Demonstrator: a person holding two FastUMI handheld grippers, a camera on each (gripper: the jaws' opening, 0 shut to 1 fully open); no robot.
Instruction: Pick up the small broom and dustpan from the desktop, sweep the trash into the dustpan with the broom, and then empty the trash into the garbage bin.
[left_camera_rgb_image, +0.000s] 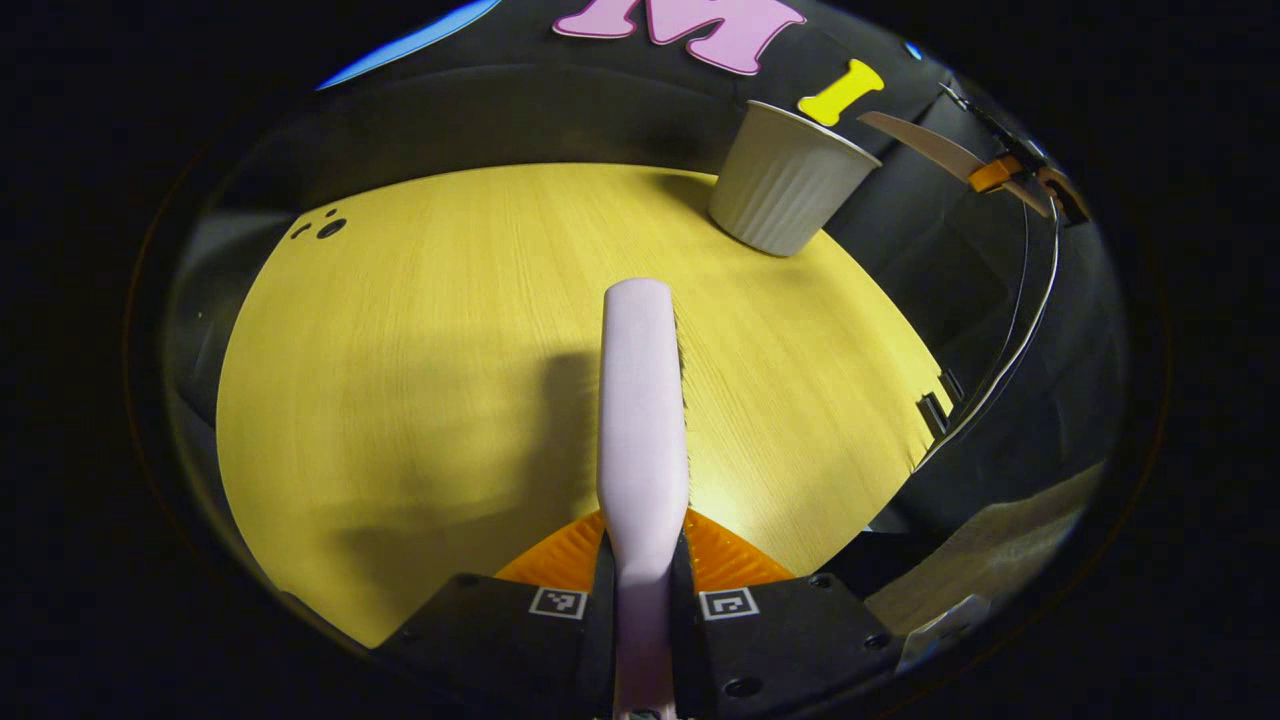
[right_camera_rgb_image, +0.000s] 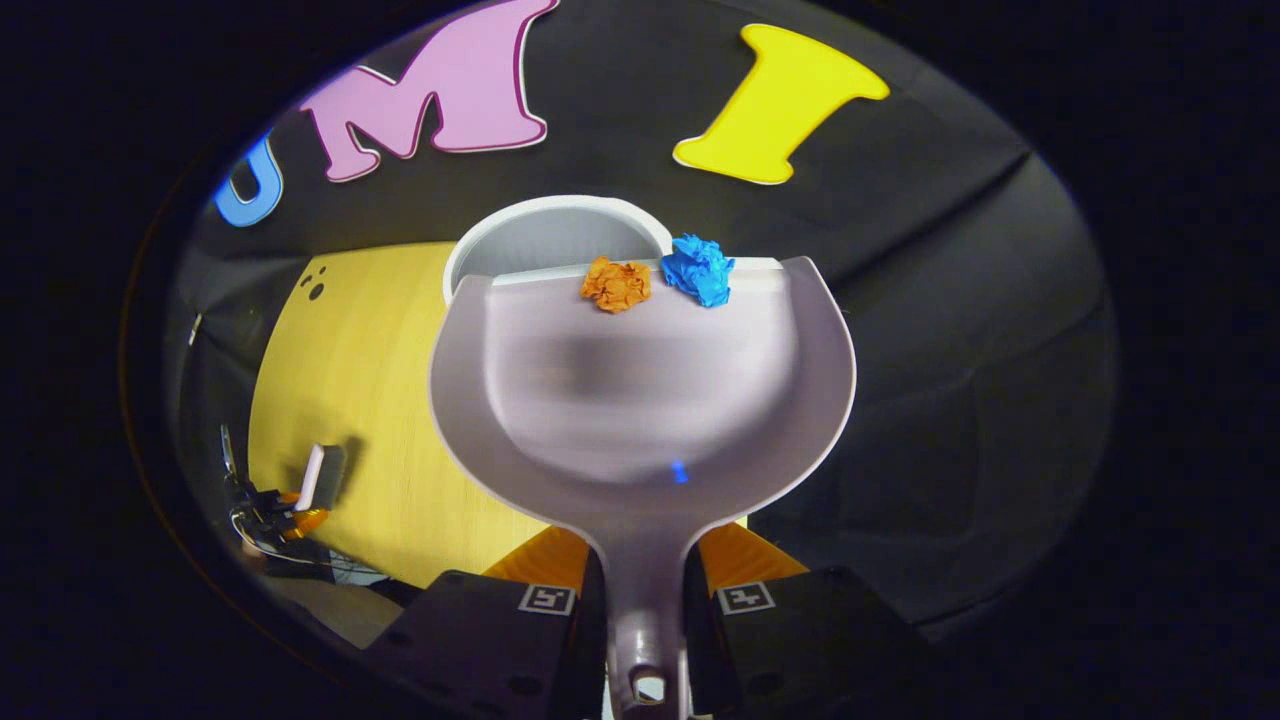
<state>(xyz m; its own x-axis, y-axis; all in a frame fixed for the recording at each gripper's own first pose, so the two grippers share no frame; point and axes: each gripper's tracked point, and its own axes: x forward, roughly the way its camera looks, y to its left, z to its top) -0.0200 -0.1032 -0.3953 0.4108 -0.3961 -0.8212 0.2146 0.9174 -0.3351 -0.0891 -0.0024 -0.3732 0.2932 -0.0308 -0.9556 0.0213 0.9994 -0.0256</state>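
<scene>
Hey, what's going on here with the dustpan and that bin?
The right claw holds the dustpan by its handle, tipped over the garbage bin. An orange paper wad and a blue paper wad sit at its front lip, not yet dumped. The left claw grips the small broom above the yellow desktop.

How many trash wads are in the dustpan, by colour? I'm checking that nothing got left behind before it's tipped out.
Orange paper wad: 1
Blue paper wad: 1
Total: 2, both at the front lip of the dustpan, over the bin.
</scene>
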